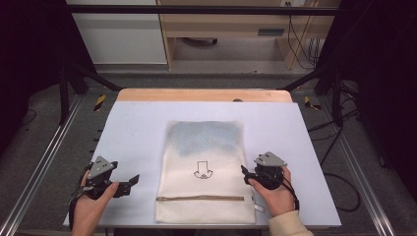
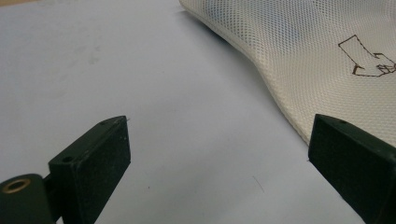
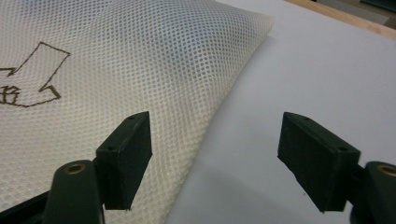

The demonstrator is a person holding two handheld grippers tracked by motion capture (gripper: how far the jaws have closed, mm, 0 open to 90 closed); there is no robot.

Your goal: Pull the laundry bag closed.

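Note:
A cream mesh laundry bag [image 1: 204, 167] lies flat at the table's middle, with a brown zipper [image 1: 199, 198] near its front end and a printed arrow [image 1: 202, 171]. Something bluish [image 1: 206, 136] shows through its far half. My left gripper [image 1: 129, 184] rests on the table left of the bag, apart from it and open. In the left gripper view the left gripper [image 2: 219, 135] has bare table between its jaws and the bag [image 2: 303, 56] at the right. My right gripper [image 1: 248, 176] is open at the bag's right edge. In the right gripper view the right gripper [image 3: 215, 135] straddles the edge of the bag [image 3: 116, 60].
The table carries a white sheet [image 1: 137, 128], with a wooden strip [image 1: 204, 95] along its far edge. Metal frame rails [image 1: 44, 162] run along both sides, and cables [image 1: 339, 147] trail on the floor to the right.

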